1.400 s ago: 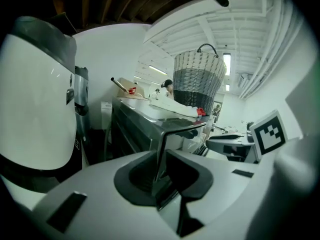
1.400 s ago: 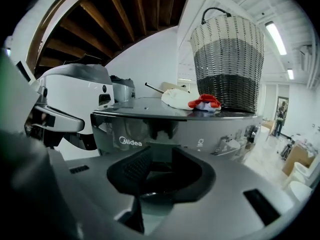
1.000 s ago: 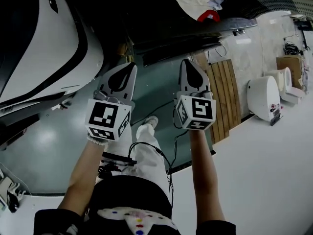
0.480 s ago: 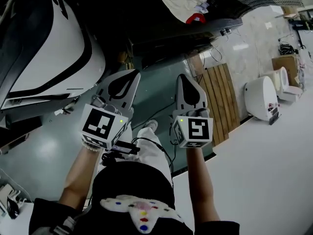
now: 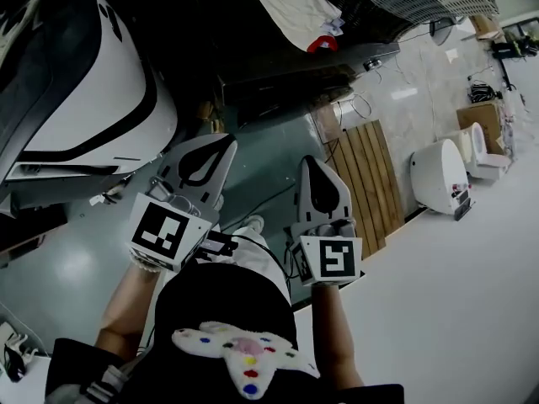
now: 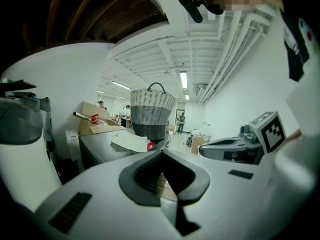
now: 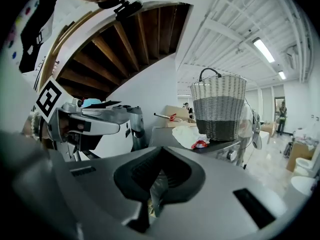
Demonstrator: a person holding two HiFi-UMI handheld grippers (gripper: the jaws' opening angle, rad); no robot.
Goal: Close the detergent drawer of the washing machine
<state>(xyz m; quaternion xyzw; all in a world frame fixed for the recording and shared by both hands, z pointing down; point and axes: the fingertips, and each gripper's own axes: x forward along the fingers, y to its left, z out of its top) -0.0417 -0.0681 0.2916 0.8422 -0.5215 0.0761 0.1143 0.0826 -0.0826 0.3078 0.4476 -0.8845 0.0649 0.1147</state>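
Now that both have come up and my view has swung higher, I read it left to right: white rounded machine (image 5: 93,99), possibly the washer; left hand-held gripper (image 5: 221,151) pinched fully shut, empty; right hand-held gripper (image 5: 318,171) the same (wicker basket (image 7: 218,106) on the dark surface (image 7: 165,133) beyond). No detergent drawer shows in any view, so I'd say closing it hasn't started.

Head view looks steeply down; both gripper views share basket (image 6: 152,109).
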